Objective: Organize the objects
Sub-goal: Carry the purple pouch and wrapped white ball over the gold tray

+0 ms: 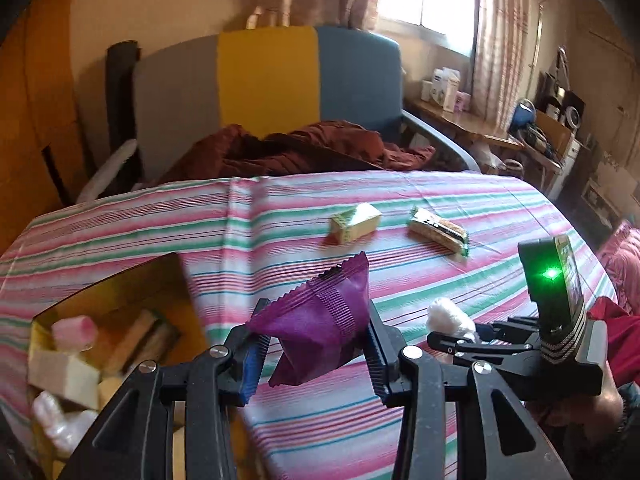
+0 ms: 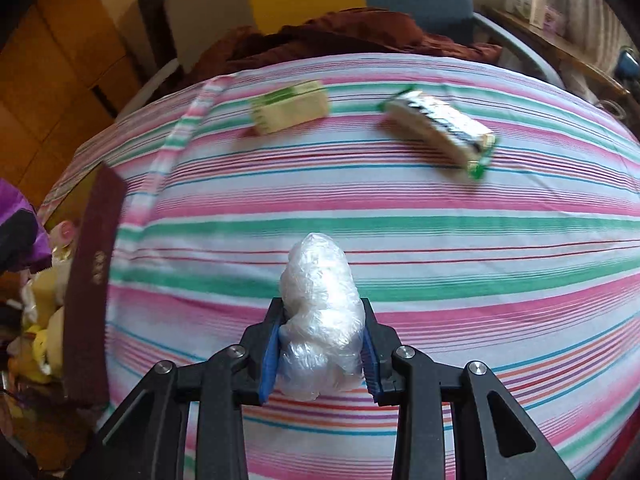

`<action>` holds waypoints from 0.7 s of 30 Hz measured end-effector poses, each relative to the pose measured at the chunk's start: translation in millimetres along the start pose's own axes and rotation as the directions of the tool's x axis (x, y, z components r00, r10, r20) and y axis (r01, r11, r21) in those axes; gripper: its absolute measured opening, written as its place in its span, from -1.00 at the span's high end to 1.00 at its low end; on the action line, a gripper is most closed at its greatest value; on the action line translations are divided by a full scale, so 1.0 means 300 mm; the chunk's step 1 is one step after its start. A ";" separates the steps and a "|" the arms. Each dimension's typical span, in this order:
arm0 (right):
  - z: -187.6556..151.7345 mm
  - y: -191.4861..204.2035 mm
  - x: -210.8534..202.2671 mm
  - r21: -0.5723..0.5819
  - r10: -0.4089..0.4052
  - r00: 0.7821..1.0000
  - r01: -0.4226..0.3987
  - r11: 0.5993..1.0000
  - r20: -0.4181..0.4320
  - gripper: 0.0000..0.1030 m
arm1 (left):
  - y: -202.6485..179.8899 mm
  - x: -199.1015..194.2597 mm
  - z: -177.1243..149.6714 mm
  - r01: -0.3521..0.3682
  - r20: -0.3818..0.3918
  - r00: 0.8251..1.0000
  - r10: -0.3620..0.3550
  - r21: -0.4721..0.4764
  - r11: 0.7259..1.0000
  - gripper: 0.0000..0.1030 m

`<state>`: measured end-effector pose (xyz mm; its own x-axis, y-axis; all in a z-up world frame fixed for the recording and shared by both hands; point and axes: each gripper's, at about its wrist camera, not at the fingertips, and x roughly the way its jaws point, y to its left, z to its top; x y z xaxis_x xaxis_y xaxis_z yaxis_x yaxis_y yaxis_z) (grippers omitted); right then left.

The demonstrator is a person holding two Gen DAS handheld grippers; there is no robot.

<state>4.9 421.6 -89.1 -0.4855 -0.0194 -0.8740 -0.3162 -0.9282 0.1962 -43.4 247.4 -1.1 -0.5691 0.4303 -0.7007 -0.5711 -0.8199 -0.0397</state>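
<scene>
My left gripper is shut on a purple foil packet and holds it above the striped cloth, just right of an open box that holds several wrapped items. My right gripper is shut on a white plastic-wrapped lump above the cloth; the lump also shows in the left wrist view. A pale yellow-green small box and a silver-green wrapped bar lie on the far part of the cloth.
The table carries a pink, green and white striped cloth. The open box's dark red lid flap stands at the left. A chair with a dark red garment sits behind the table. Cluttered shelves are at right.
</scene>
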 end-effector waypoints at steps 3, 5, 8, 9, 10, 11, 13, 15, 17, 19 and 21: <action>-0.004 0.065 -0.002 -0.020 0.036 0.999 -0.036 0.999 0.006 0.32 | 0.054 -0.049 -0.019 -0.035 0.021 0.999 0.035 -0.017 0.999 0.16; -0.005 0.118 -0.020 -0.037 0.069 0.997 -0.068 0.997 0.021 0.32 | 0.093 -0.075 -0.032 -0.050 0.032 0.998 0.052 -0.034 0.998 0.15; -0.003 0.196 -0.049 -0.071 0.102 0.994 -0.099 0.993 0.042 0.32 | 0.148 -0.105 -0.056 -0.076 0.038 0.996 0.078 -0.061 0.995 0.16; -0.001 0.212 -0.054 -0.079 0.109 0.993 -0.105 0.991 0.046 0.32 | 0.164 -0.112 -0.063 -0.080 0.038 0.996 0.083 -0.069 0.994 0.15; 0.000 0.241 -0.064 -0.092 0.122 0.991 -0.117 0.989 0.051 0.32 | 0.183 -0.121 -0.073 -0.086 0.038 0.995 0.089 -0.081 0.993 0.15; 0.001 0.271 -0.075 -0.106 0.134 0.989 -0.128 0.986 0.055 0.32 | 0.207 -0.130 -0.085 -0.093 0.036 0.995 0.097 -0.096 0.991 0.15; 0.002 0.317 -0.092 -0.131 0.153 0.986 -0.144 0.981 0.062 0.32 | 0.240 -0.139 -0.100 -0.103 0.033 0.994 0.108 -0.117 0.988 0.15; -0.002 0.369 -0.107 -0.159 0.176 0.982 -0.164 0.974 0.066 0.31 | 0.274 -0.148 -0.121 -0.116 0.028 0.992 0.121 -0.138 0.984 0.15; -0.007 0.425 -0.118 -0.188 0.198 0.978 -0.183 0.965 0.065 0.31 | 0.301 -0.153 -0.138 -0.127 0.023 0.991 0.132 -0.157 0.979 0.15; -0.014 0.473 -0.122 -0.215 0.214 0.975 -0.197 0.957 0.061 0.31 | 0.333 -0.162 -0.160 -0.135 0.016 0.990 0.140 -0.177 0.975 0.15; -0.018 0.510 -0.121 -0.234 0.224 0.973 -0.206 0.950 0.054 0.31 | 0.365 -0.175 -0.181 -0.140 0.013 0.989 0.145 -0.197 0.970 0.15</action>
<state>-21.5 278.2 -29.7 -0.5876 -0.2068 -0.7823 -0.0099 -0.9649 0.2625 -43.9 114.6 -7.2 -0.6534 0.3112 -0.6901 -0.3581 -0.9302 -0.0804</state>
